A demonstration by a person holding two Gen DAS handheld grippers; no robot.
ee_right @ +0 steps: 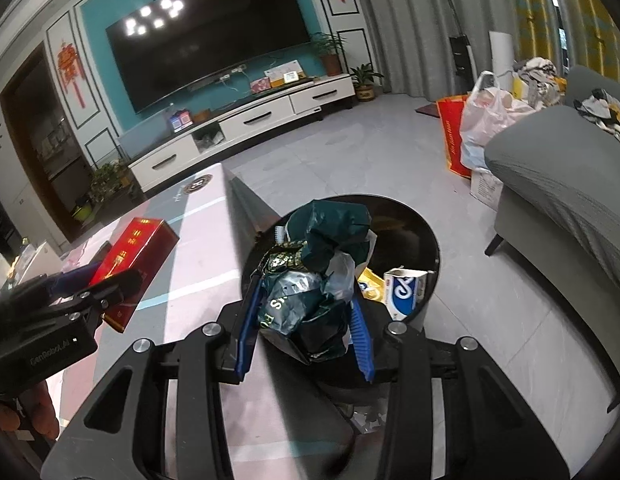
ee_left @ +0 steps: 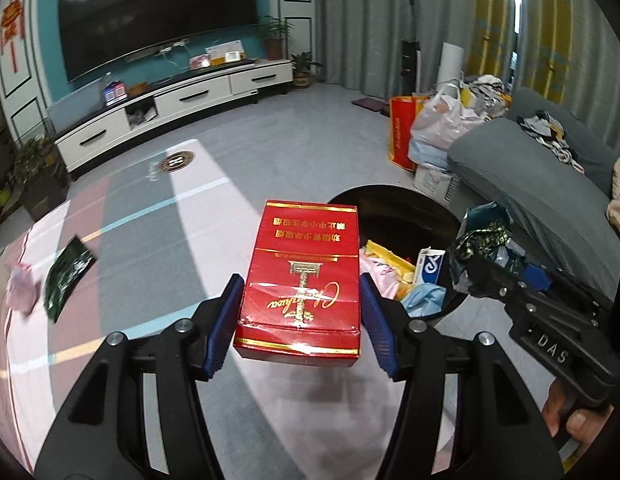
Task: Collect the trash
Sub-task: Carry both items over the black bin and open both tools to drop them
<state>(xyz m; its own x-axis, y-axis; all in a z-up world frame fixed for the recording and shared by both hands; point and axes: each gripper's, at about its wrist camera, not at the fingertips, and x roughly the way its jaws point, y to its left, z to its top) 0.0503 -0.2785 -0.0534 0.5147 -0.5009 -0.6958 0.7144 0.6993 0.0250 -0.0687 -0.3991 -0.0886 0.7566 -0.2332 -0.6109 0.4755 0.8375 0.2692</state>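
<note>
Dumping step: left gripper (ee_left: pixel 301 312) clamps red carton (ee_left: pixel 302 276) beside bin (ee_left: pixel 389 200); right gripper (ee_right: pixel 304 320) clamps crumpled wrapper (ee_right: pixel 317 276) above it; next, release over the opening.

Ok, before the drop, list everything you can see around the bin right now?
red box: 1, red and gold, in left claw
crumpled wrapper: 1, dark green, in right claw, over the bin
bin: 1, black, on floor beside table
white-blue carton: 1, inside bin
flat packet: 1, dark green, on table
pink packet: 1, table's left edge
sofa: 1, grey, right of bin
claws: 2, black with blue pads, both gripping
</note>
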